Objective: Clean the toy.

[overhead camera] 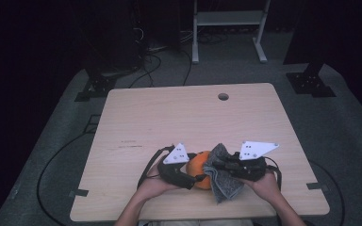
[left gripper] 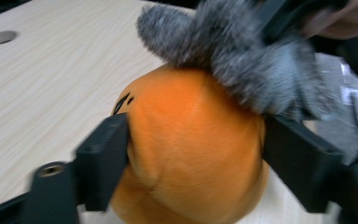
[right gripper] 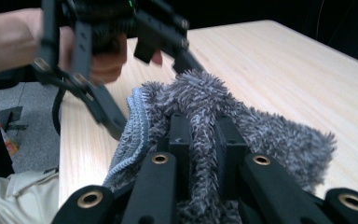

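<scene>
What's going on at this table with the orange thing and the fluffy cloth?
A person sits at a wooden table with a two-jaw gripper in each hand. The left gripper has its jaws on either side of an orange plush toy, which rests on the table. The right gripper is clamped shut on a fluffy grey cloth and holds it against the top of the toy, as if wiping or covering it.

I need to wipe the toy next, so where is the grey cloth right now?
In the high view the grey cloth lies near the table's front edge, pinched in the right gripper and draped against the orange toy.
</scene>
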`<control>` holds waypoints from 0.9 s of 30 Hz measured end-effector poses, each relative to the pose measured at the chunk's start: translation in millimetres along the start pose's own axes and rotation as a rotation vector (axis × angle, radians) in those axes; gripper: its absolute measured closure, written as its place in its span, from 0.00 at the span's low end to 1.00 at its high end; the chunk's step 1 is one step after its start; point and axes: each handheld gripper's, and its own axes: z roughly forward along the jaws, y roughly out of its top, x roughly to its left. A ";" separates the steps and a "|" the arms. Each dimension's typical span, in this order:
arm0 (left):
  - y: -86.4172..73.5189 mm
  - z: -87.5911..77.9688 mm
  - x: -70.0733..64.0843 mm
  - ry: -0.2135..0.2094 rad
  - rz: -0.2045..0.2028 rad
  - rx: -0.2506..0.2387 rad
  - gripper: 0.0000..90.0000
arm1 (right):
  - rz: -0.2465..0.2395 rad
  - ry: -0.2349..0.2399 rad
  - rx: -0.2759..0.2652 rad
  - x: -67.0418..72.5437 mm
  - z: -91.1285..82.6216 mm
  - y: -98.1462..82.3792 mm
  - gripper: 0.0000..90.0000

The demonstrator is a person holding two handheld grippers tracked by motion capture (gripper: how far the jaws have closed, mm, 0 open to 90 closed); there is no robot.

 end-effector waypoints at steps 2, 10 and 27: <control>-4.4 2.2 5.9 -0.006 -0.027 0.009 0.11 | 0.013 0.012 -0.012 -0.8 -1.0 -5.3 0.88; -15.1 19.8 11.1 -0.085 -0.055 0.035 0.12 | -0.001 -0.016 0.011 -2.6 -11.1 -14.5 0.88; 12.9 10.2 -16.5 0.020 0.030 0.026 0.43 | -0.023 -0.049 -0.083 0.7 -33.8 3.6 0.88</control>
